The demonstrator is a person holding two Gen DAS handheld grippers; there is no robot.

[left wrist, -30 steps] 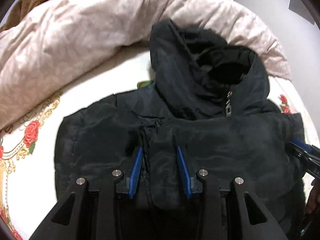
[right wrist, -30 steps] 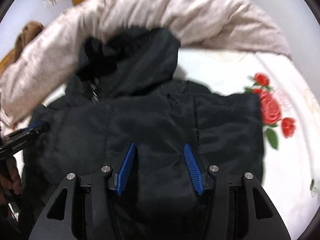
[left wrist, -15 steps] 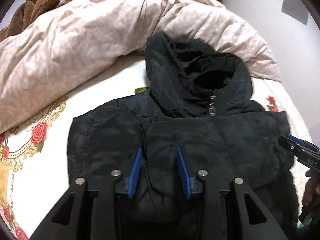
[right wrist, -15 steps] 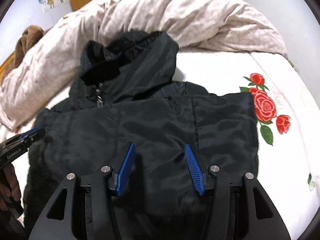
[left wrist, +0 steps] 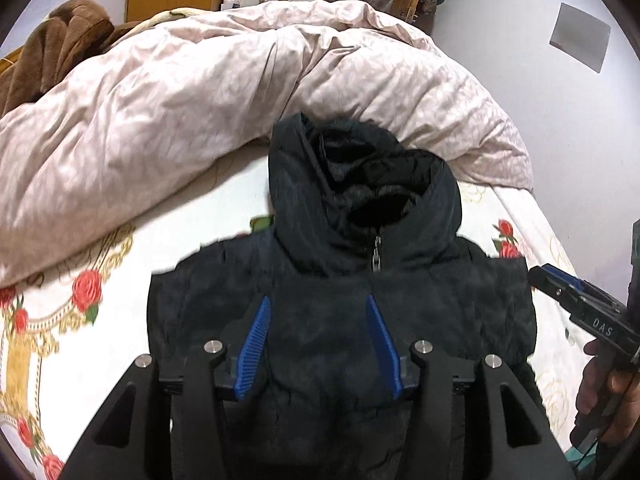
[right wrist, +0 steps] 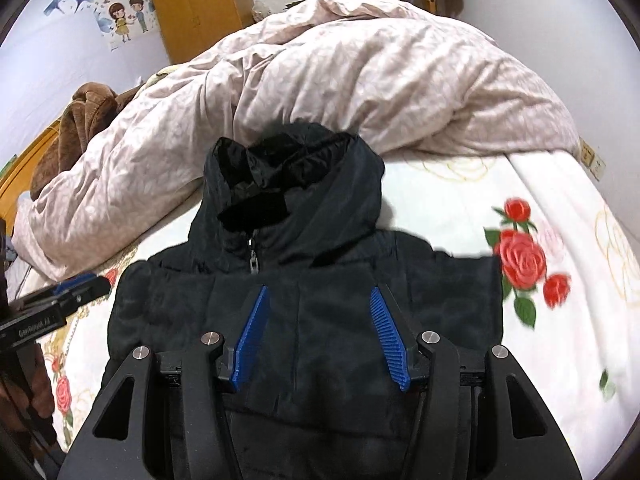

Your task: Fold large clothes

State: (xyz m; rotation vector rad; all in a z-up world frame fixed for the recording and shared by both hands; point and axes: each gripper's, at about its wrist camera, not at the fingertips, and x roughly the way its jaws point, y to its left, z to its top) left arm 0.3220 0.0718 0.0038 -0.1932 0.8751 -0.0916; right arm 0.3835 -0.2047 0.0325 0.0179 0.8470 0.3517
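One black padded hooded jacket [left wrist: 340, 320] is what I am working on; it lies front-up on the white bed sheet printed with red roses [right wrist: 560, 320], its zipper pull [left wrist: 376, 258] closed up to the collar and the hood [left wrist: 360, 196] slumped open toward the far end of the bed. The body of the jacket looks already gathered into a compact block, the sleeves not showing at the sides, though I cannot tell how they are tucked.

My left gripper [left wrist: 318, 340] hangs above the chest of the jacket with its blue ribbed fingers [left wrist: 254, 348] spread wide, nothing between them. My right gripper [right wrist: 320, 336] sits the same way over the other half of the chest, blue pads [right wrist: 386, 338] apart and empty. From the left wrist view I can see the right gripper's tip just off the jacket's right edge, held in a bare hand [left wrist: 608, 396]; from the right wrist view the left gripper's tip shows beside the jacket's left edge. Whether either tool touches the fabric I cannot tell.

Beyond the hood, a crumpled pale pink duvet [left wrist: 200, 92] is heaped across the bed, touching the hood's top. A brown fleecy garment [right wrist: 86, 120] lies at the far left of the heap. Behind stand an orange-brown wooden wardrobe [right wrist: 196, 4] and a pale wall with cartoon stickers [right wrist: 124, 16].
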